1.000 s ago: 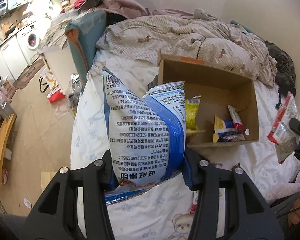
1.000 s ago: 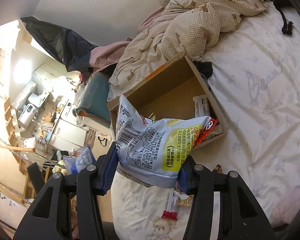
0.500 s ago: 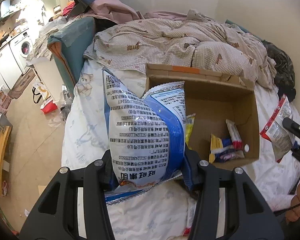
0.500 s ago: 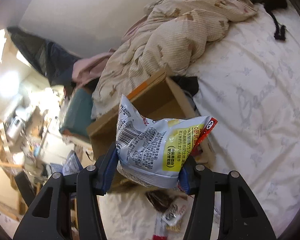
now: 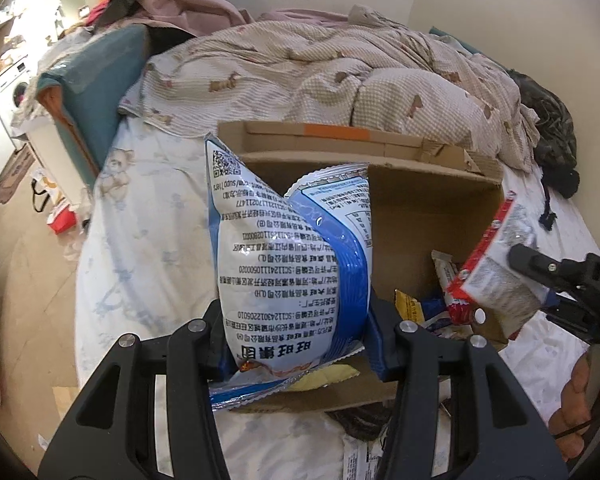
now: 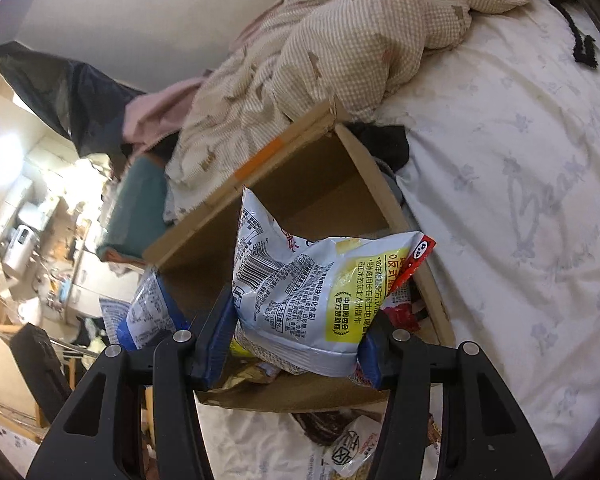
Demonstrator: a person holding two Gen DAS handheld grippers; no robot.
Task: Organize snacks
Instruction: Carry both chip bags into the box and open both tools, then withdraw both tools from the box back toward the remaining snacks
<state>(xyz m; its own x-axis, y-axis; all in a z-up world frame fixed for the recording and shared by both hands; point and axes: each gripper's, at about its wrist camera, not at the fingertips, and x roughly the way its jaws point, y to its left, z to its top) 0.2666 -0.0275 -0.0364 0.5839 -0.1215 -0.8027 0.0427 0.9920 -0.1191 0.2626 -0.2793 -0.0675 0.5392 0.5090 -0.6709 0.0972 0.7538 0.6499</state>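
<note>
Blue-and-white crinkled foil snack bag (image 5: 296, 264), printed side facing the camera, pinched low down between the blue pads of the left hand-held gripper (image 5: 296, 344); bag upright at centre frame, hanging over the near edge of an open brown cardboard box (image 5: 428, 200). Silver, yellow and red foil snack bag (image 6: 320, 292) pinched the same way in the right hand-held gripper (image 6: 300, 352), centre of the right wrist view, also above the box's near rim. Same silver bag visible at the right edge of the left wrist view, held over the box's right side, with part of a hand (image 5: 580, 400) at lower right.

Inside the box, lower right of the left view: a few small wrapped snacks (image 5: 444, 276) on the floor. Box resting on a white printed bed sheet (image 6: 520, 160), with a rumpled beige checked duvet (image 5: 340, 72) behind it toward the top of the frame. More loose snack packets (image 6: 352, 448) on the sheet at the bottom of the right view.

Step in hand, by judgement: carrying both bags to the box for dropping in. Next move likely calls for bringing each bag fully past the rim, then spreading the jaws so the bags fall inside, clear of the cardboard edge.
</note>
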